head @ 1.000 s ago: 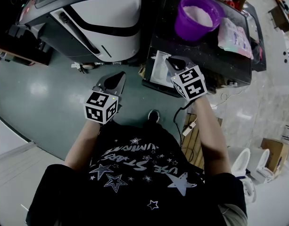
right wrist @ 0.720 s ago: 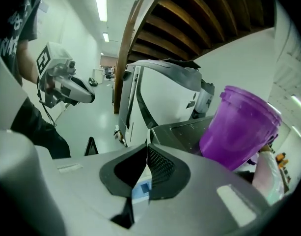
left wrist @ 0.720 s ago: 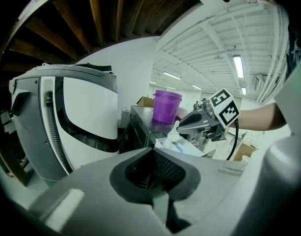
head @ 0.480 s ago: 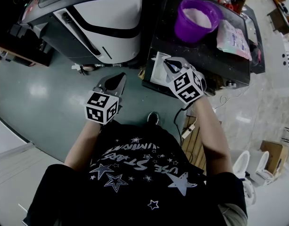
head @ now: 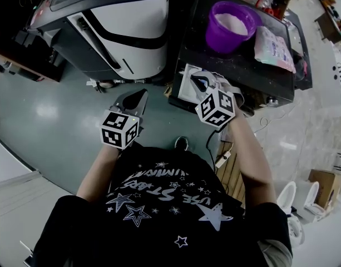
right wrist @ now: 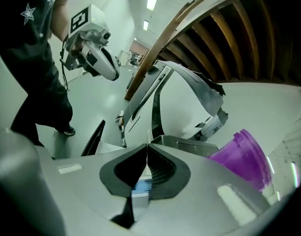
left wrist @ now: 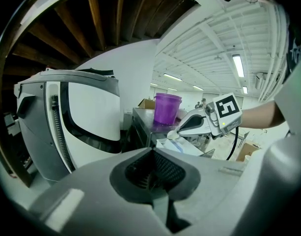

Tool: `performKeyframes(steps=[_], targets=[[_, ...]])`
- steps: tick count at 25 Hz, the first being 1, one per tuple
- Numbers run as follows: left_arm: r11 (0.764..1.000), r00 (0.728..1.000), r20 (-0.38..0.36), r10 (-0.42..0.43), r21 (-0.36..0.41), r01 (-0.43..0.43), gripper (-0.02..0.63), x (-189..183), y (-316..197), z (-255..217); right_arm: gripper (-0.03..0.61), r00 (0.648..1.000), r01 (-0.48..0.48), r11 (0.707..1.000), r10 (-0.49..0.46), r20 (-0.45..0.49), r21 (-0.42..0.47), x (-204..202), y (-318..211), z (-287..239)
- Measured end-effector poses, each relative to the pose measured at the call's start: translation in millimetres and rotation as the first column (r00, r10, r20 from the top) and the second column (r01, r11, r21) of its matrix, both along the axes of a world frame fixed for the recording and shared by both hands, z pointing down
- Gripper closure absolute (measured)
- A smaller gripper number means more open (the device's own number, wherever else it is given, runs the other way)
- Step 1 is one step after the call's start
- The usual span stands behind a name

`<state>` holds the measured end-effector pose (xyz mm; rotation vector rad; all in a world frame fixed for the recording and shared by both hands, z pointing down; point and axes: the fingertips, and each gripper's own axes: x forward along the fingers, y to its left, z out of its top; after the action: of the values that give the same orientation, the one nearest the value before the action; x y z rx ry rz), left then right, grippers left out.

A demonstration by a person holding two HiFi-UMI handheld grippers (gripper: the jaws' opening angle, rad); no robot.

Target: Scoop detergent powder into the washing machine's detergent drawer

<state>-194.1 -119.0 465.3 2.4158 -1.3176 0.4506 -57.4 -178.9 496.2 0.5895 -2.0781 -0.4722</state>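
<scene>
Green floor (head: 59, 110) fills my left side, with the washing machine (head: 125, 21) standing at its far edge. My left gripper (head: 139, 95) hangs over the floor in front of it, jaws pressed together on nothing. Further right, my right gripper (head: 199, 82) pinches a white scoop (left wrist: 173, 133) over the detergent drawer (head: 184, 88) at the black table's (head: 253, 71) near edge. The purple tub (head: 228, 24) of powder sits beyond.
</scene>
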Motion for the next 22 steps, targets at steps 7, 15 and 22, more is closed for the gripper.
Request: performKeyframes(steps=[7,15,22], targets=[[1.000,1.000,0.004,0.001,0.016,-0.001,0.614,0.7,-2.0,-4.4,0.543,0.999,0.030,0.999,-0.029,-0.029,0.028,1.4,1.8,-2.3],[1.000,1.000,0.017,0.016,0.027,-0.017,0.614,11.9,-9.3,-12.5,0.543,0.980,-0.053,0.995,0.068,0.188,-0.085,5.7,6.7,-18.0],[1.000,0.999,0.043,-0.027,0.002,0.027,0.614,29.8,-5.9,-7.7,0.543,0.779,-0.179,0.919,0.350,0.520,-0.351,31.2,-7.4,-29.8]])
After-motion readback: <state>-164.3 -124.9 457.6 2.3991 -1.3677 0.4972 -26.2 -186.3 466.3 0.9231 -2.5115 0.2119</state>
